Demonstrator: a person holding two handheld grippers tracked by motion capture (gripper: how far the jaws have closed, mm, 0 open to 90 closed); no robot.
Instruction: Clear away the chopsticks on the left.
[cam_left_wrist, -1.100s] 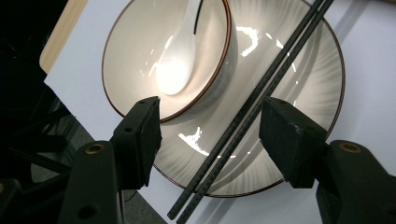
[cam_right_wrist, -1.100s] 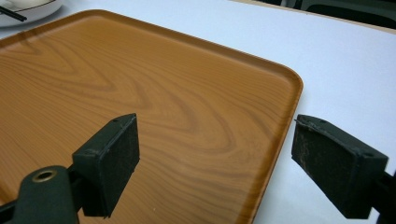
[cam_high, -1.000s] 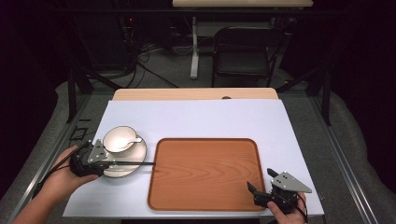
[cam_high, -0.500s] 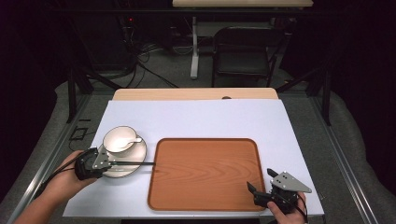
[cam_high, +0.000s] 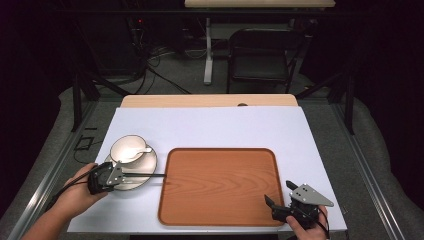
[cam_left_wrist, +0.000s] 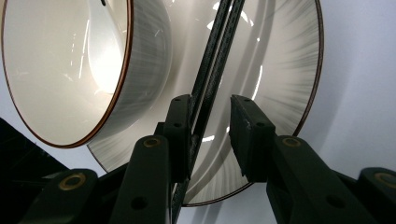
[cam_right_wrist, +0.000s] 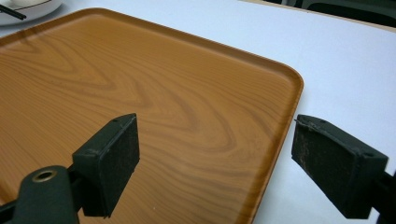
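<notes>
Nearest the person, the right gripper (cam_high: 280, 204) sits at the near right corner of the wooden tray (cam_high: 220, 185), its 2 jaws spread wide and grasping nothing. In the right gripper view one pad (cam_right_wrist: 112, 158) hangs over the tray's wood grain and the other over the white table cover (cam_high: 225, 125) just past the tray's rim (cam_right_wrist: 292, 84).

To the left of the tray, the left gripper (cam_high: 116, 176) rests over the near edge of the plate (cam_high: 142, 172). Its jaws have just been closing, and a pair of dark chopsticks (cam_left_wrist: 212, 70) runs between them. In the left gripper view the left pad (cam_left_wrist: 180, 135) lies against the chopsticks, while a gap shows between them and the right pad, so the grip is not yet clenched on them. From above, the chopsticks (cam_high: 145, 175) lie across the plate's near part, their tips reaching toward the tray's left rim.

Farther back on the plate stands a white bowl (cam_high: 127, 149) with a brown rim, and a white spoon (cam_high: 137, 151) rests inside it, handle over the right side. The left gripper view shows the bowl (cam_left_wrist: 60, 70) just beside the chopsticks, on the plate (cam_left_wrist: 280, 70).

Beyond the table, a dark folding chair (cam_high: 260, 60) stands on the floor.
</notes>
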